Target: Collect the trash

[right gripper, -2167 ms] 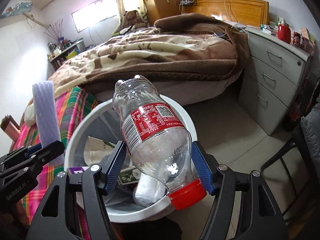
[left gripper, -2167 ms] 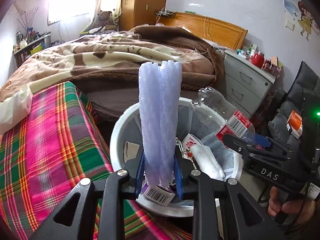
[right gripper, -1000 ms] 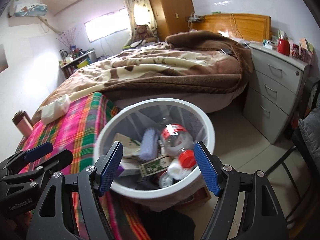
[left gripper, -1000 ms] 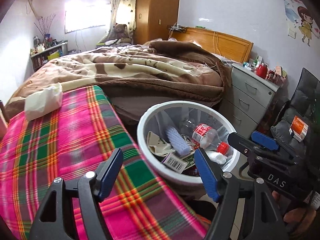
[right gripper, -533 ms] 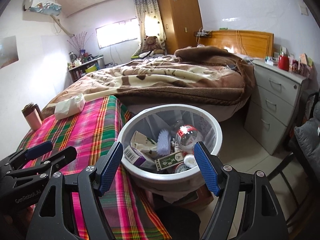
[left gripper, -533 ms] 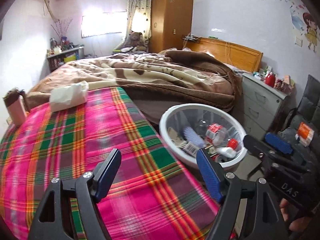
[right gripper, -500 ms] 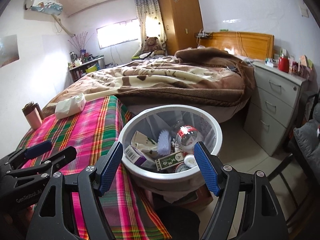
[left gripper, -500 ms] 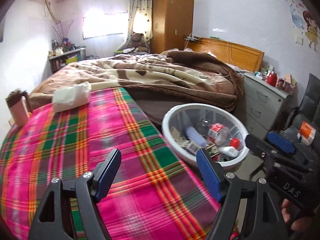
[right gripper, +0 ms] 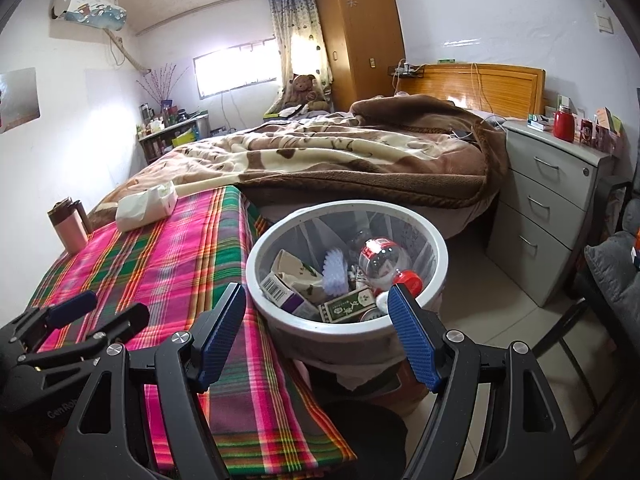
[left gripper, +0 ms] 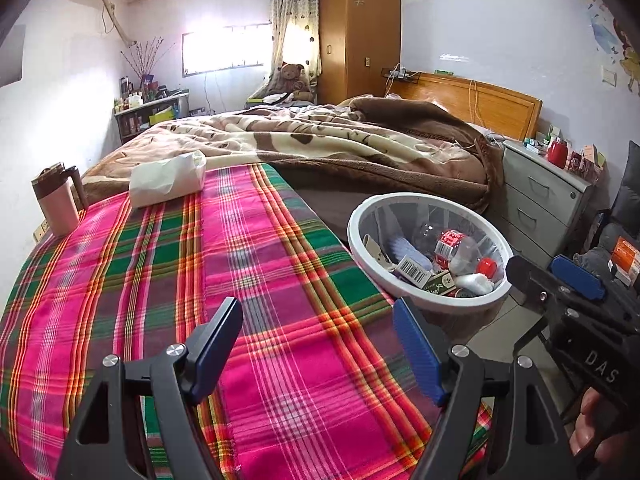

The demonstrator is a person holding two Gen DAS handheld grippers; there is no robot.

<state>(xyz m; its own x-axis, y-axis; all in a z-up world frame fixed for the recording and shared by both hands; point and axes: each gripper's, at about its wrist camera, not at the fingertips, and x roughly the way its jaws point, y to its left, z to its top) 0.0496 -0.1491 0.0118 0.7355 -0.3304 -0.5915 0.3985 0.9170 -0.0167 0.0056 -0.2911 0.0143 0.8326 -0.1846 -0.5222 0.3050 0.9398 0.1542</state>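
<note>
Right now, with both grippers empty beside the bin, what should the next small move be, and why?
Probably carry the left gripper toward the white tissue pack at the tablecloth's far end to check whether it is trash. The bottle and boxes already lie in the bin; only the pack and a pink mug remain on the cloth.

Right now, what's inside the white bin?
In the white bin: a clear bottle with red cap, a pale brush, a barcoded box, a green box and torn cardboard. Anything beneath that top layer is covered.
</note>
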